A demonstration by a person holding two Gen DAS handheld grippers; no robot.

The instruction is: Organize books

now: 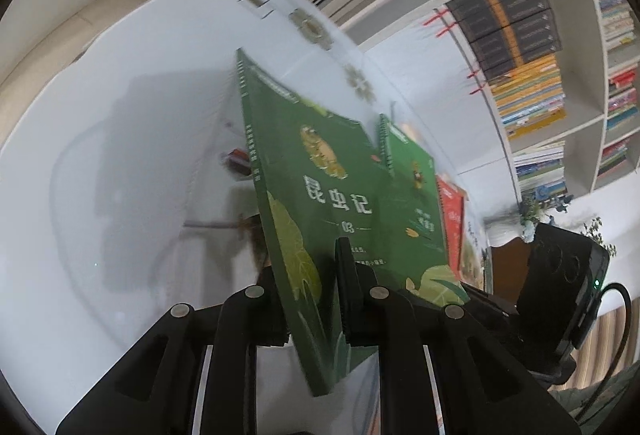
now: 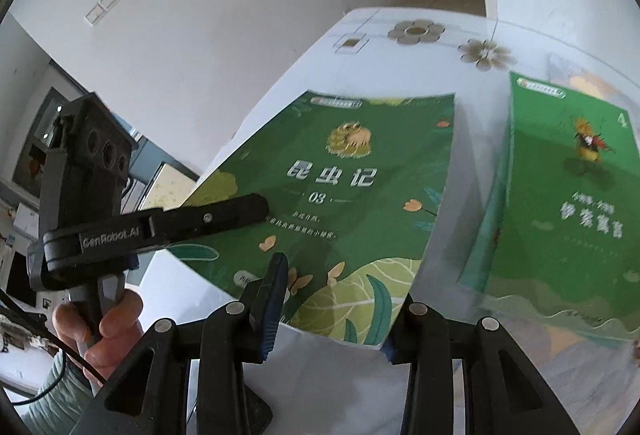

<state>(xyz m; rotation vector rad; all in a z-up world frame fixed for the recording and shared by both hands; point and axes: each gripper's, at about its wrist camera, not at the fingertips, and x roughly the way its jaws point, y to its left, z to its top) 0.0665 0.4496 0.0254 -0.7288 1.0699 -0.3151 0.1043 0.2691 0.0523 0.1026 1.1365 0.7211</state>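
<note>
Clamped shut on the green book [image 1: 320, 171]: left gripper [image 1: 304, 259], one black finger [image 1: 348, 275] pressed flat on the front cover near the bottom edge, the other hidden behind the back cover. From the right wrist view, the same tongs side-on, the upper finger [image 2: 224, 215] laid across the cover's left part, handle gripped by a person's hand [image 2: 100, 319] above a grey-green sleeve [image 2: 60, 391]. Closed too, on the same book's lower edge: right gripper [image 2: 334, 303], its blue-padded left finger [image 2: 274, 287] over the cover, only a blue corner of the right pad [image 2: 389, 350] peeping out from under the book's bottom right corner. Held thus between both tongs, tilted, spine to the left in the left wrist view, cover with a yellow insect and the number 03 facing the right camera, above the white table [image 2: 360, 31] with its beige flower prints. Just to the right, apart from the held copy, a second green book [image 2: 560, 195] marked 4, slightly blurred; beyond it, in the left wrist view, a red book [image 1: 452, 211]. Farther off, a white bookshelf [image 1: 580, 139] packed with dark, orange and mixed spines. Behind the table, a white wall [image 2: 200, 55] with a red sun, black clouds and the word "Sweet".
</note>
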